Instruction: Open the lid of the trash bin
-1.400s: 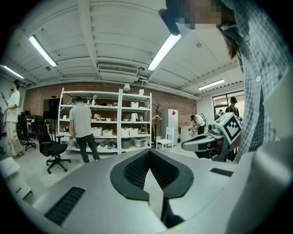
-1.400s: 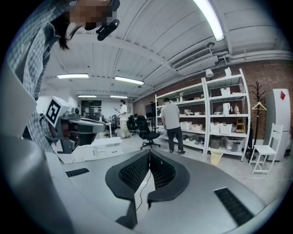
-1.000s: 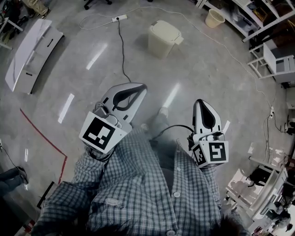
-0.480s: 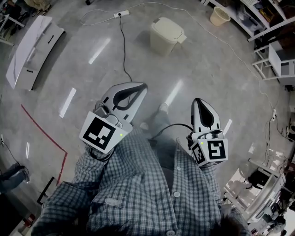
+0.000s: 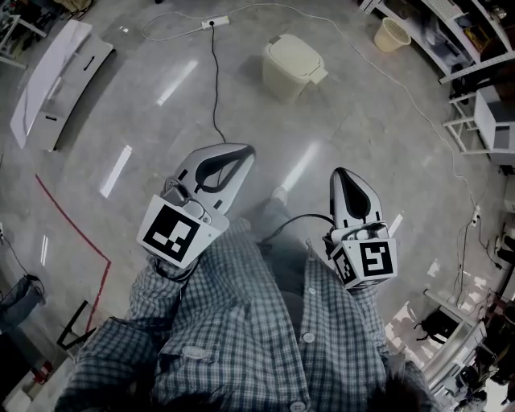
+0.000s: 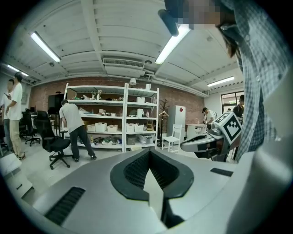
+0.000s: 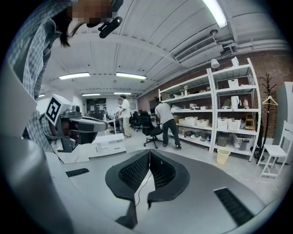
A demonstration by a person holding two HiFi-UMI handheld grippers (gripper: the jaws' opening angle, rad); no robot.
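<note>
The trash bin (image 5: pixel 292 66) is a cream plastic bin with its lid down, standing on the grey floor far ahead in the head view. Both grippers are held close to the person's checked shirt, well short of the bin and apart from it. My left gripper (image 5: pixel 245 150) points toward the bin with its jaws together and nothing between them; its tips (image 6: pixel 149 151) meet in the left gripper view. My right gripper (image 5: pixel 341 172) is also shut and empty, with its tips (image 7: pixel 149 152) closed in the right gripper view. The bin shows in neither gripper view.
A power strip (image 5: pixel 216 22) and its black cable (image 5: pixel 214 88) lie on the floor left of the bin. A small wastebasket (image 5: pixel 392 34) stands by the shelves at the far right. A white panel (image 5: pixel 50 80) and a red floor line (image 5: pixel 68 229) lie left. People stand by shelving (image 6: pixel 110 116).
The head view has shifted a little, so the bin and the floor things sit slightly further right. Both grippers keep their pose and stay shut.
</note>
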